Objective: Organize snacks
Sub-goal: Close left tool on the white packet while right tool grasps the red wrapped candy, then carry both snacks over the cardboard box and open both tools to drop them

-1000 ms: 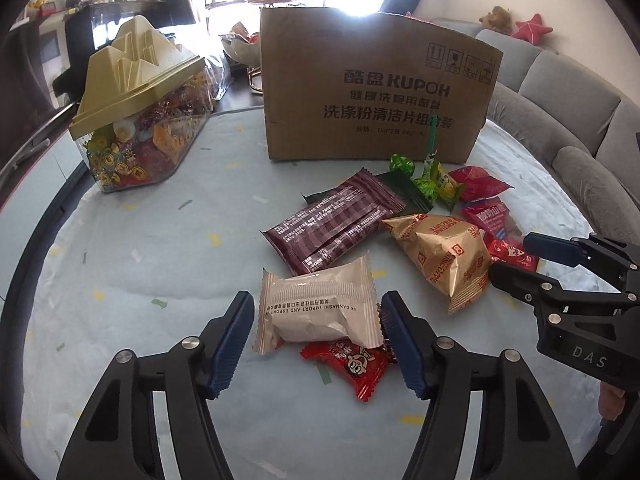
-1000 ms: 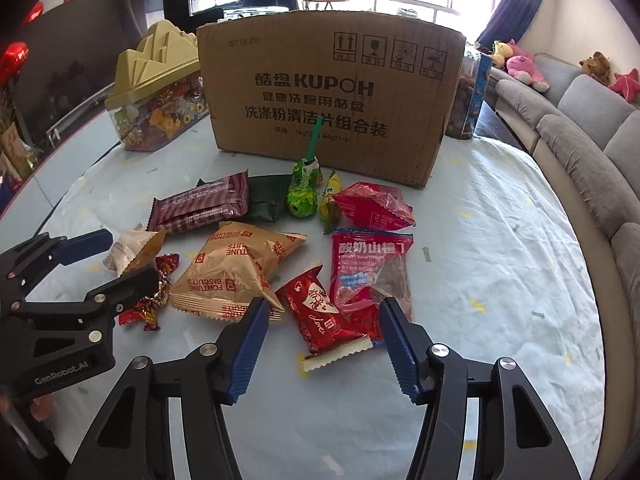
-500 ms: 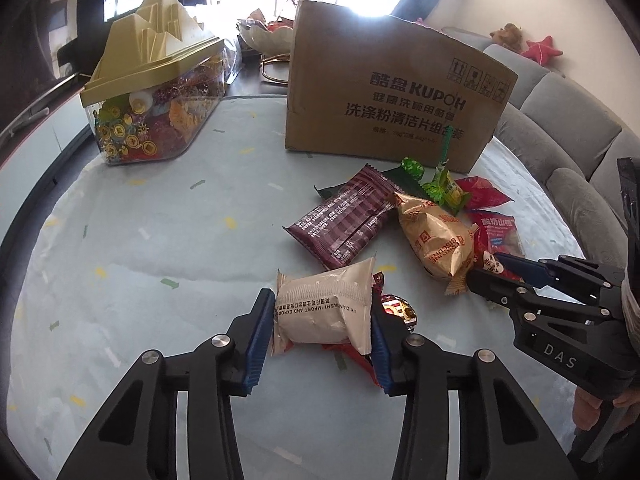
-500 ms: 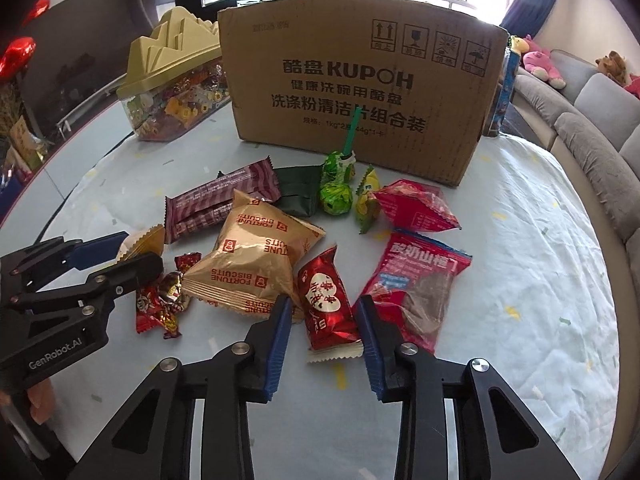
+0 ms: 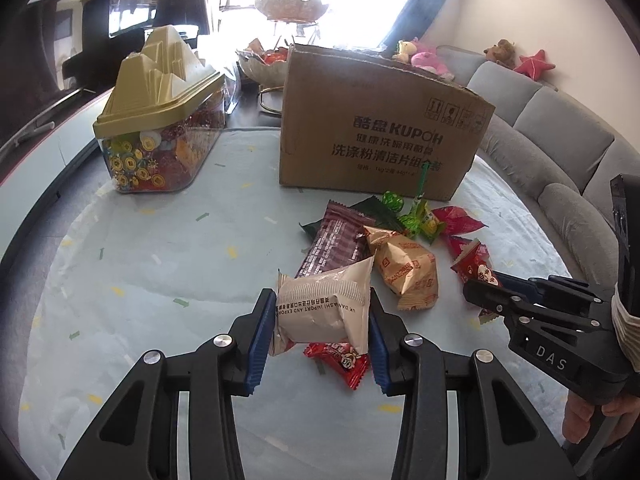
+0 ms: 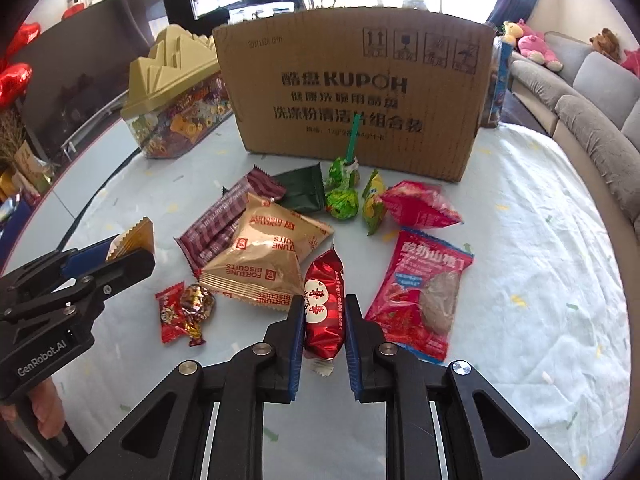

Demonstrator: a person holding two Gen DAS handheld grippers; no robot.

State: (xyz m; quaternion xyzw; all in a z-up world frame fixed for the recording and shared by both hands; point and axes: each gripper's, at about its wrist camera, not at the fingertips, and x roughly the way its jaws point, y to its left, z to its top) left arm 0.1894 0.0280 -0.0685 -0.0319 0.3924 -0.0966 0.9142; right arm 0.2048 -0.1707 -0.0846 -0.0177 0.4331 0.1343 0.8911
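My left gripper (image 5: 320, 328) is shut on a beige snack packet (image 5: 324, 304) and holds it above the table. In the right wrist view the left gripper (image 6: 128, 252) shows at the left with the packet's gold edge (image 6: 134, 238) between its jaws. My right gripper (image 6: 322, 332) is shut on a red foil snack (image 6: 325, 308); it also shows in the left wrist view (image 5: 492, 292) at the right. A brown cardboard box (image 6: 352, 96) stands behind the snack pile. A Fortune Biscuits bag (image 6: 264, 256) and a maroon wafer pack (image 6: 224, 228) lie in the pile.
A clear candy container with a gold lid (image 5: 160, 120) stands at the back left. Small red candies (image 6: 180, 312), green lollipops (image 6: 340, 196), a red bag (image 6: 420, 204) and a hawthorn pack (image 6: 424, 292) lie on the pale tablecloth (image 5: 140, 260). A grey sofa (image 5: 560, 152) is at the right.
Both grippers closed from open onto their snacks: the left on the beige packet, the right on the red foil snack. The beige packet has risen off the small red candy.
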